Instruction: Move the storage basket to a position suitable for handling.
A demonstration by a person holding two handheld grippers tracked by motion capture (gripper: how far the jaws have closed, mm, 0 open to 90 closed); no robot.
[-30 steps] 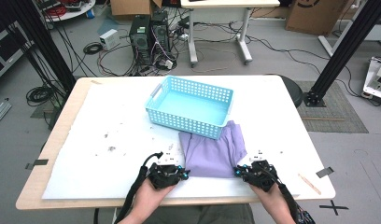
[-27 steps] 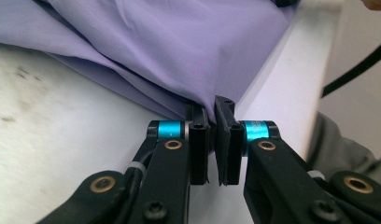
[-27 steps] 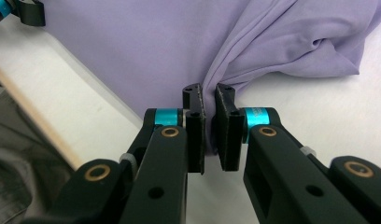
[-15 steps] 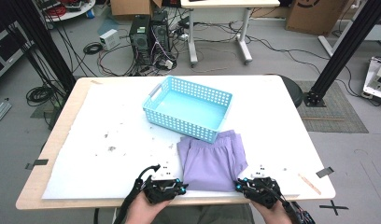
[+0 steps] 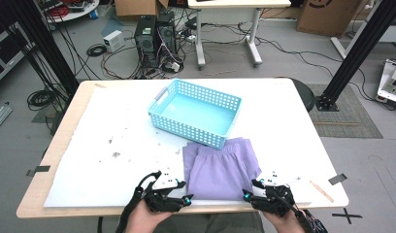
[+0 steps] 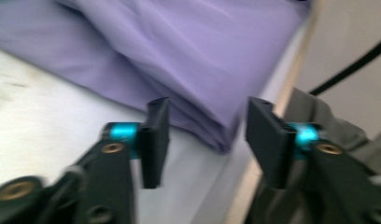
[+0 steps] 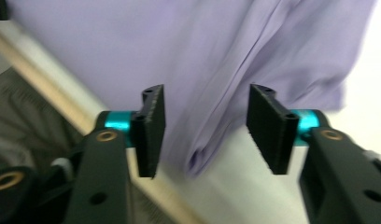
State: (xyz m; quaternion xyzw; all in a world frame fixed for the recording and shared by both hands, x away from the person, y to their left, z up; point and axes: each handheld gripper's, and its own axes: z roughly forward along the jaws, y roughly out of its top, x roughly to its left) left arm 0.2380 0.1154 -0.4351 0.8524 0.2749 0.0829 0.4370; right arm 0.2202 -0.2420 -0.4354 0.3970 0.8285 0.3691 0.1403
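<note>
Room: cables, computer towers and a desk are crowding the floor behind a pale table that is carrying the work.
Left tongs: the left gripper is sitting at the near table edge with its 2 jaws standing apart; they have just been opening, and nothing is pressing between the pads, though the cloth's near-left corner is lying just ahead of the gap.
Right tongs: the right gripper is mirroring it at the near-right corner, its 2 jaws having just been opening too, bare of any hold, the folded corner resting below and between them.
Why so: both corners are looking freshly let go, so the cloth is probably being left flat where it was drawn.
Cloth: the purple shorts are lying spread on the table between the 2 grippers, waistband side toward the basket, hem reaching the near edge.
Basket: the blue basket is standing empty just beyond the shorts, its near wall touching or overlapping the cloth's far edge, likely waiting to take the garment once folded.
Surface: dark specks are dotting the white sheet to the left.
</note>
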